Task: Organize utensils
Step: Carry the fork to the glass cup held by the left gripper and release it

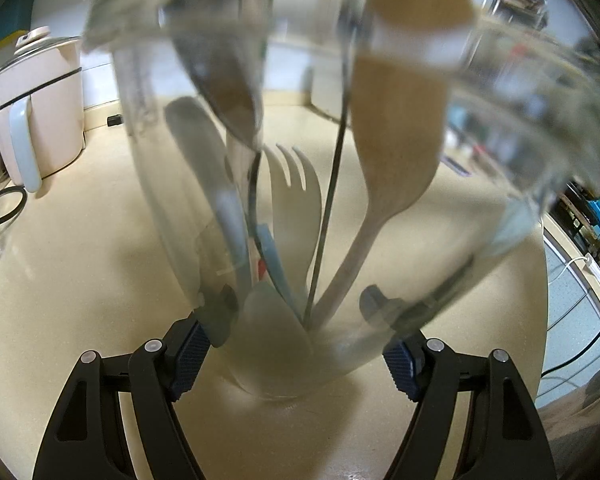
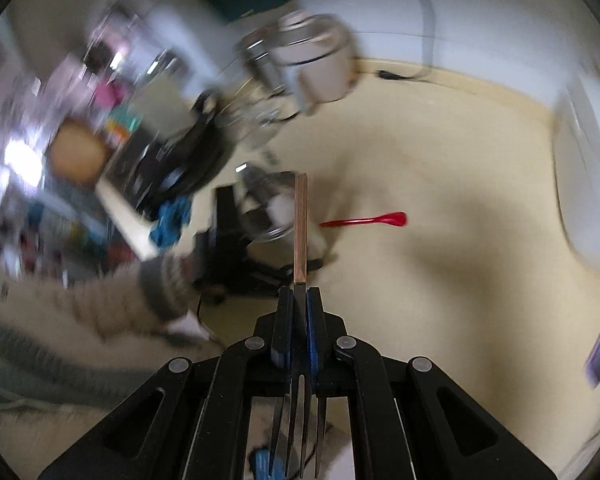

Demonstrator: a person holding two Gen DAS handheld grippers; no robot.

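In the left wrist view my left gripper is shut on the base of a clear glass jar, tilted away from me. Inside it stand a wooden spoon, a pale plastic fork, a grey utensil and a thin black stick. In the right wrist view my right gripper is shut on a black fork with a wooden handle that points away from me, tines toward the camera. A red spoon lies on the beige counter. The jar shows blurred to the left.
A pink electric pot stands at the back left of the beige counter, with a black cable beside it. A white box stands at the right. The person's sleeved arm reaches in from the left.
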